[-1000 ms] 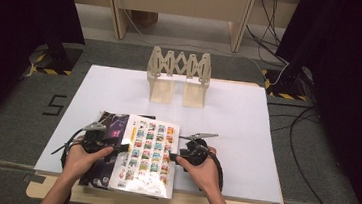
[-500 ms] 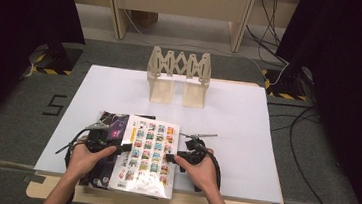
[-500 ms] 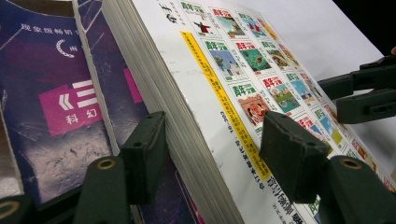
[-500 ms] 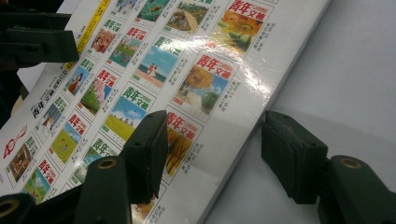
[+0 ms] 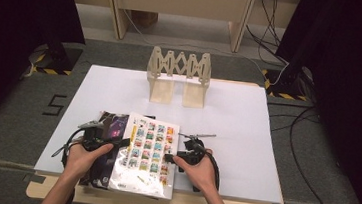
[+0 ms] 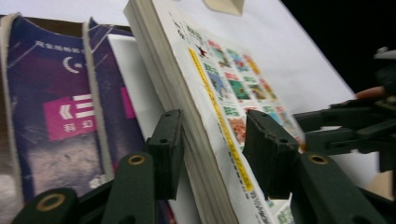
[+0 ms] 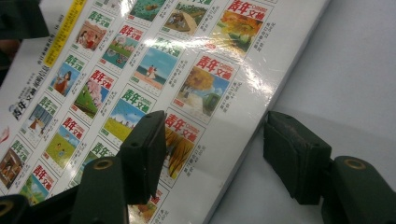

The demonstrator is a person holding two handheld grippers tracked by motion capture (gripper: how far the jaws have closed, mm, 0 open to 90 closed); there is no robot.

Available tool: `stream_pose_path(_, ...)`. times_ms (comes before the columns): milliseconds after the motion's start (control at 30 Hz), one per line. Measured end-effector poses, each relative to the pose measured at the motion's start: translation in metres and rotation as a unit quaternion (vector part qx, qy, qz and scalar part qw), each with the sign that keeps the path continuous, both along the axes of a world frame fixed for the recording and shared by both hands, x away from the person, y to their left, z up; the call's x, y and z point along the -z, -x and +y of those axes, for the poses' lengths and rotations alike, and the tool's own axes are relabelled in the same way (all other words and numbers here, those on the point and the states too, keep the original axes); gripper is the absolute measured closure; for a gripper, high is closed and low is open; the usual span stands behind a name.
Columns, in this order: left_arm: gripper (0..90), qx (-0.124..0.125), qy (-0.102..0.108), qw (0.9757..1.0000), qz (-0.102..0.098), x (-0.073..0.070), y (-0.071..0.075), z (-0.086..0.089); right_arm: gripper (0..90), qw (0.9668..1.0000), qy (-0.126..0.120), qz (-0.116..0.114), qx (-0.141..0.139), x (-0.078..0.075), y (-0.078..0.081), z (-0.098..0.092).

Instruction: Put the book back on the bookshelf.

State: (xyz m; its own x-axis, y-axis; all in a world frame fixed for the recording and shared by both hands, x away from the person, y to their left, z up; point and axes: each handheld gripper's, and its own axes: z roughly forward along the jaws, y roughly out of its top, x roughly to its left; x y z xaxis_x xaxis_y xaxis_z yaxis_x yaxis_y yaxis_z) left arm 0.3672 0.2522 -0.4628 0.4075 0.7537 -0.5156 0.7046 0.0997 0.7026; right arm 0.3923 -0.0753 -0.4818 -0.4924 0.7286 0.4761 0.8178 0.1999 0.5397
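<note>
We see a thick book with a grid of small colourful covers (image 5: 146,154) lying near the front edge of the white surface (image 5: 247,118), resting partly on top of a dark purple book (image 5: 111,125) that sticks out at its left. The left gripper (image 5: 114,143) sits at the thick book's left edge; in the left gripper view (image 6: 212,149) its fingers (image 6: 168,144) straddle the page block, one under the pages and one over the cover, and they have just been closing with the book between them. We read a small gap at the cover-side finger, so not yet clamped. The right gripper (image 5: 173,157) is at the book's right edge; in the right gripper view (image 7: 212,149) one finger (image 7: 144,149) lies over the glossy cover and the other over the white sheet just beside the edge, a wide stance, nothing pinched. Both hands (image 5: 83,155) hold their grippers low over the surface. A wooden folding rack (image 5: 178,76) stands at the far side, well apart from the books.
</note>
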Motion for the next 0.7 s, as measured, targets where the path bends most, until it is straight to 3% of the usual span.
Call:
stream_pose_path(133, 57.2, 0.013, 0.011, 0.9998, 0.009, -0.003, 0.005, -0.004, 39.9, 1.0000, 0.001, -0.001, 0.000, 0.000, 0.000, 0.000)
stream_pose_path(200, 58.2, 0.025, 0.020, 0.9991, 0.026, 0.000, 0.009, -0.007, 39.8, 1.0000, 0.002, -0.002, -0.001, 0.000, 0.000, 0.000)
stream_pose_path(400, 63.0, 0.020, 0.020, 0.9987, 0.041, 0.009, 0.009, -0.006, 39.6, 1.0000, 0.005, -0.003, 0.000, -0.001, 0.000, 0.001)
stream_pose_path(600, 71.0, 0.033, 0.031, 0.9984, 0.035, 0.011, 0.008, -0.001, 38.7, 0.9999, 0.012, -0.005, -0.007, -0.003, -0.001, 0.002)
stream_pose_path(700, 72.7, 0.038, 0.035, 0.9981, 0.032, 0.011, 0.005, 0.004, 46.4, 0.9988, 0.030, -0.029, -0.027, -0.009, -0.006, 0.001)
